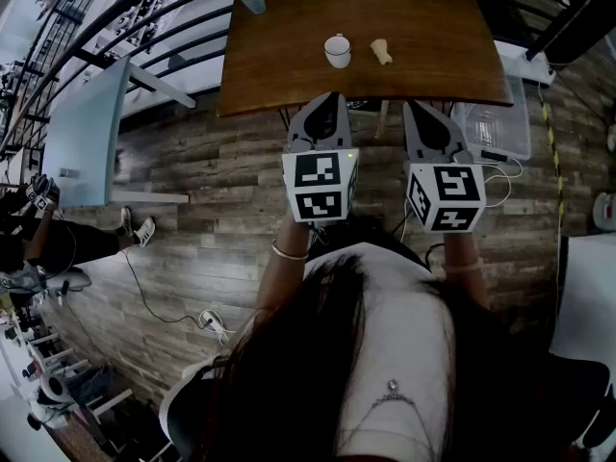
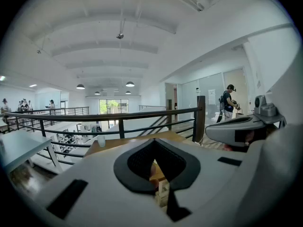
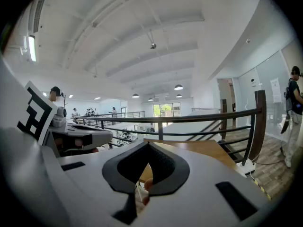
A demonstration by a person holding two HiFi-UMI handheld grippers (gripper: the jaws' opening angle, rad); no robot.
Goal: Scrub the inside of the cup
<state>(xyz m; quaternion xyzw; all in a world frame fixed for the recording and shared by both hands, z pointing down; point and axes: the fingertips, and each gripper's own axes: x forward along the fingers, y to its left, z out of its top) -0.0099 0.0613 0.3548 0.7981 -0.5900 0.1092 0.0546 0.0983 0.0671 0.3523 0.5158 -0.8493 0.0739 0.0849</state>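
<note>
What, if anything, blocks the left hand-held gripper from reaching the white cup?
Nothing visible, so probably yes. The left hand-held gripper, shut and empty, hovers by the near edge of the table, and only bare wood lies between it and the white cup.

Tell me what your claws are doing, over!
Left claw shut, empty. Right claw shut, empty. Both at the table near edge. Cup upright, untouched, beige piece beside it. Nothing blocking.
</note>
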